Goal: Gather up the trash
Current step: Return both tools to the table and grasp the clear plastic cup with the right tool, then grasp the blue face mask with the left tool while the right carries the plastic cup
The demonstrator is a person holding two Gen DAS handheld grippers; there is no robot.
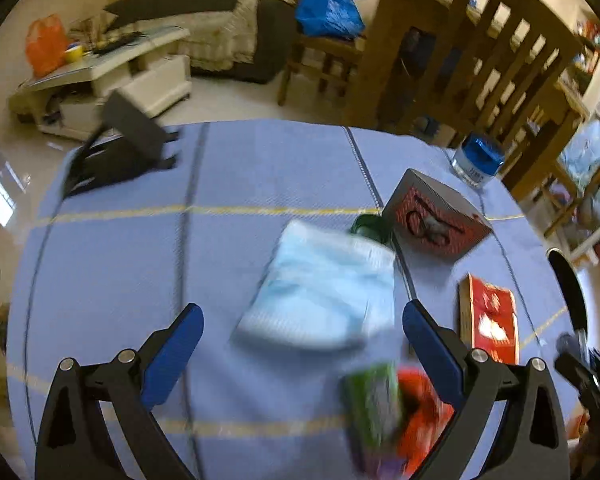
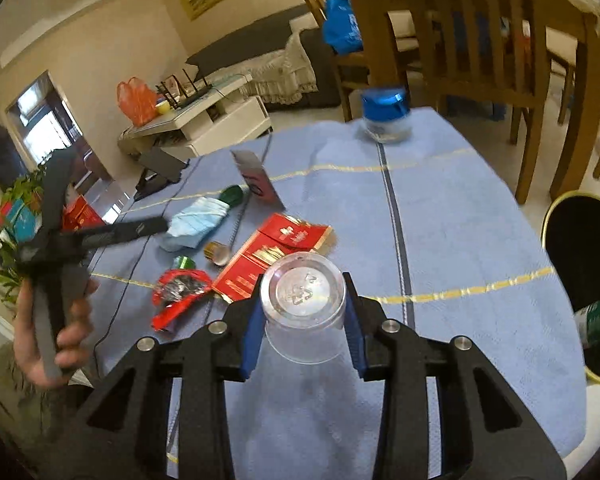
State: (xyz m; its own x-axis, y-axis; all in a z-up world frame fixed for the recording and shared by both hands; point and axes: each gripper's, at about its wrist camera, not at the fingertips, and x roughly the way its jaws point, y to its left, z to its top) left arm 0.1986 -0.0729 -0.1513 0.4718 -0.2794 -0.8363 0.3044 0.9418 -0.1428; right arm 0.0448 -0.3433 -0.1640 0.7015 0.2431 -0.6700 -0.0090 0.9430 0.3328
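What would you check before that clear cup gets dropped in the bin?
1. Grip on the clear plastic cup: the right gripper has both pads against its sides. Ok.
2. Cup empty: it looks clear, nothing seen inside. Ok.
3. Black bin within view: it stands off the table's right edge, open. Ok.
4. Room in the bin: a green and white can lies in it; how deep it is filled, cannot tell.
5. Left gripper free: open over the blue face mask, holding nothing. Ok.
6. Left view sharp: blurred. Not ok.
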